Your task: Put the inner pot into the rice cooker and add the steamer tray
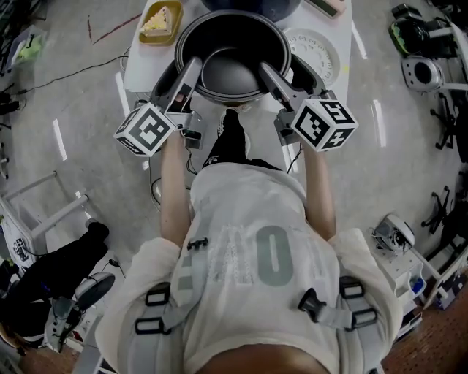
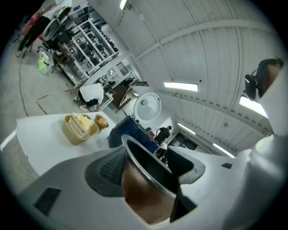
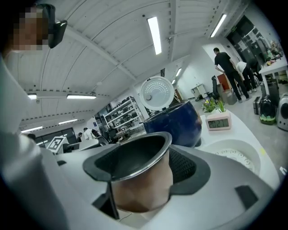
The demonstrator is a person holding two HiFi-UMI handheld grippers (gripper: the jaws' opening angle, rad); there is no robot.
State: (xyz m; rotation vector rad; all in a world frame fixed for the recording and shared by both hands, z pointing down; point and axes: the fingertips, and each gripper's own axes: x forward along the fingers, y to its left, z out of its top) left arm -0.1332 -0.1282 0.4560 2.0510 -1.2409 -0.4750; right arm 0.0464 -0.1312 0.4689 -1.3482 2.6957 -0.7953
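Inner pot [image 1: 232, 69] between left tongs [image 1: 193, 67], right tongs [image 1: 266, 71]

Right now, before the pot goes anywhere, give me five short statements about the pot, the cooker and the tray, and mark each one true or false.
1. The left gripper and the right gripper each clamp the rim of the inner pot. True.
2. The inner pot already sits in the rice cooker. False: it is held outside the cooker, on the near side.
3. The cooker's lid stands open. True.
4. The steamer tray lies inside the pot. False: it lies on the table, and the pot is empty.
5. A beige food container is on the table's left side. True.
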